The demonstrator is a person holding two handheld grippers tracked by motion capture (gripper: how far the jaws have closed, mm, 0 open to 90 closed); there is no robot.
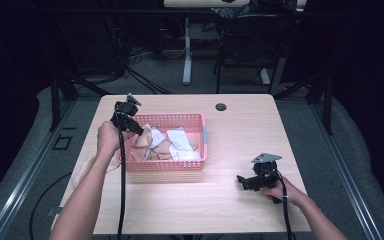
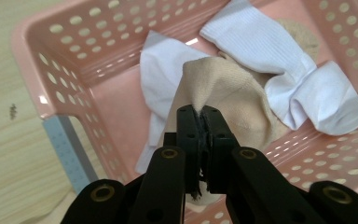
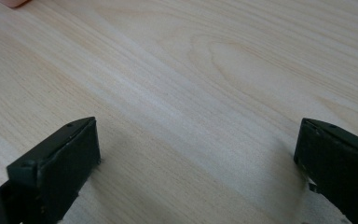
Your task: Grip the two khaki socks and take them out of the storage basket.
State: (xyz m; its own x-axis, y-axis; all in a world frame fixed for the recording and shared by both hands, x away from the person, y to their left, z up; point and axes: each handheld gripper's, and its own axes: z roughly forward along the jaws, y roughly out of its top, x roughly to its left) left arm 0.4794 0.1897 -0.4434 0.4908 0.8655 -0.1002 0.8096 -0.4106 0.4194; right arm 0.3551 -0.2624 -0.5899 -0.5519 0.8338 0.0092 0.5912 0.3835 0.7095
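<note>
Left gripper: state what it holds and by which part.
The left gripper is shut on a beige sock, pinching a bunched fold of its fabric above the pink basket.

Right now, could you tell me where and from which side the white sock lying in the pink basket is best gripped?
Probably from above, at the raised fold of the white sock: it humps clear of the pink basket floor, free of the beige sock that the left claw pinches. The basket walls block a sideways approach.
</note>
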